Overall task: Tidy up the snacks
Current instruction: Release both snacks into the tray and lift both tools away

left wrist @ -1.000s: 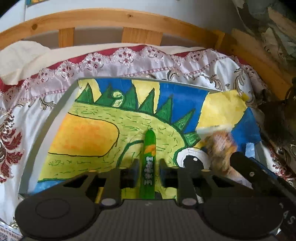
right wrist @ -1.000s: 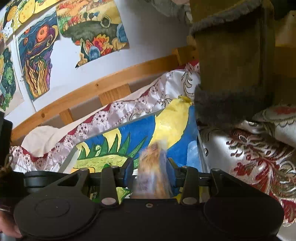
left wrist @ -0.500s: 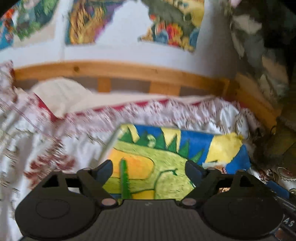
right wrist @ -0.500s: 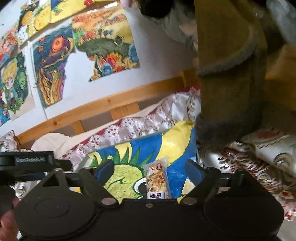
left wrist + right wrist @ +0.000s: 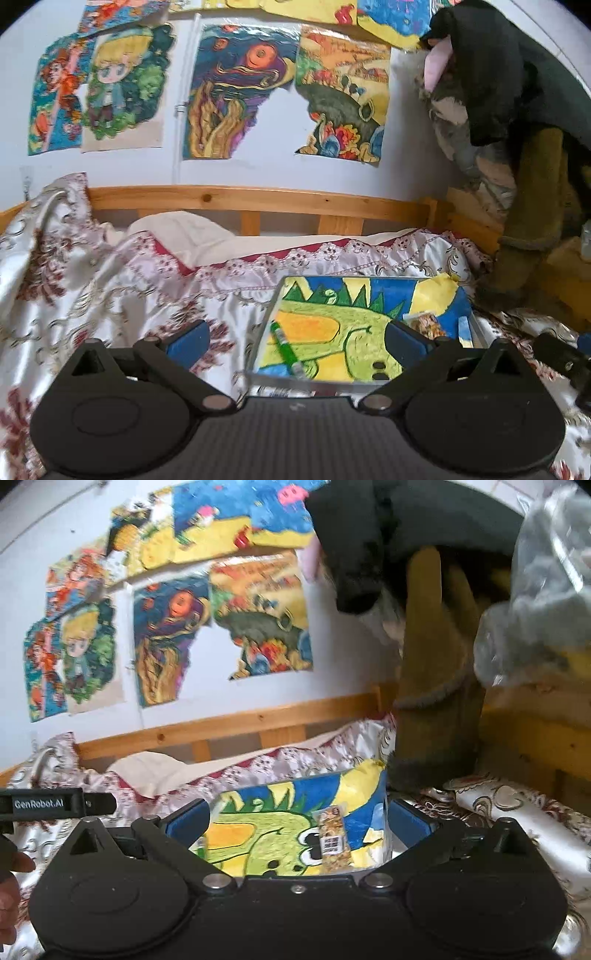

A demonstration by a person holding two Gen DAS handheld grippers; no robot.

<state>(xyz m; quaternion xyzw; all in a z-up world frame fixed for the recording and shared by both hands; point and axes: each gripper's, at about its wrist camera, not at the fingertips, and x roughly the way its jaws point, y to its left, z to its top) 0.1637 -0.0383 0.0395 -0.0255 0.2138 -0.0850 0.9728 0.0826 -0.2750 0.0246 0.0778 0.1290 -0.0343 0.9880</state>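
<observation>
A green snack stick (image 5: 286, 347) lies on the left part of a flat tray painted with a green dinosaur (image 5: 354, 306). A clear packet of brown-orange snacks (image 5: 424, 325) rests near the tray's right edge. My left gripper (image 5: 297, 339) hangs back above the tray's near edge, its jaws opening wide with nothing pressed between the pads. In the right wrist view the packet (image 5: 334, 840) lies label-up on the tray (image 5: 258, 834), in front of my right gripper (image 5: 298, 819). Its jaws are opening wide too and grip nothing.
The tray sits on a flowered satin bedspread (image 5: 110, 295) before a wooden bed rail (image 5: 258, 201). Paintings (image 5: 236, 92) cover the wall. Coats (image 5: 535, 221) hang at the right, close to the tray. The left gripper's body (image 5: 55, 805) and a hand (image 5: 7, 886) show at the left.
Both grippers opened and let go: the green stick and the snack packet now lie on the tray. Both hands pulled back and rose, so the tray looks smaller and the wall shows.
</observation>
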